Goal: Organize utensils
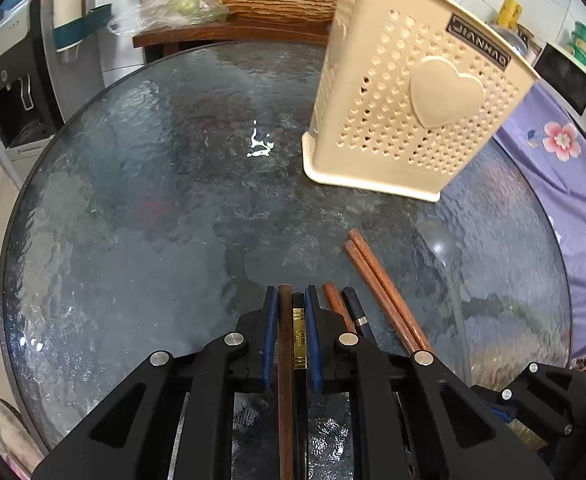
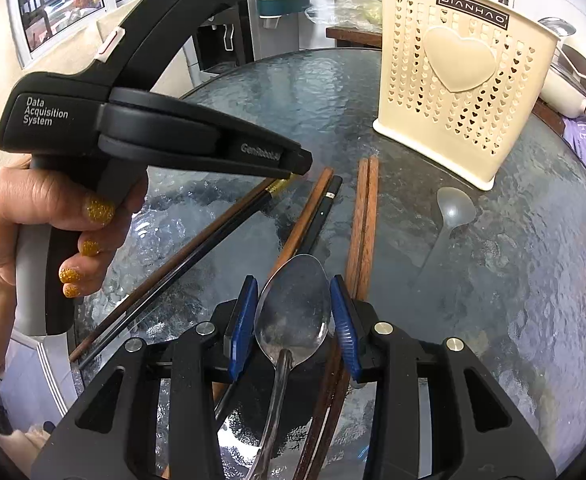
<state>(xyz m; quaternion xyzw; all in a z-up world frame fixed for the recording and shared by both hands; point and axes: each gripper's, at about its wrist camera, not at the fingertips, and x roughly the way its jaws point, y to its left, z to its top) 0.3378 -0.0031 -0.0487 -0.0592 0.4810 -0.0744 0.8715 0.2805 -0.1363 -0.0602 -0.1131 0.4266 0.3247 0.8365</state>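
Left fingers (image 1: 291,308) clenched on two chopsticks: one brown chopstick (image 1: 284,344) and one black chopstick with a gold band (image 1: 299,344), side by side between the blue pads. In my right wrist view that pair (image 2: 213,232) runs diagonally over the glass bench (image 2: 513,280), far end under the left unit's nose. A hand (image 2: 33,216) grips that unit's handle.

Right fingers (image 2: 293,312) sit around the bowl of a metal spoon (image 2: 293,312), pads on either flank of the bowl; can't tell from the frame if they actually press it. Spoon handle runs back toward the camera.

Loose on the bench near the middle: another brown-and-black pair (image 2: 313,216), then two brown chopsticks (image 2: 365,216) lying together, parallel and touching. A clear plastic spoon (image 2: 455,206) lies just beside the holder's base, bowl toward it.

Cream utensil holder (image 2: 461,76), perforated, heart on the front, stands upright toward the far edge of the bench. Can't see into it from either view.
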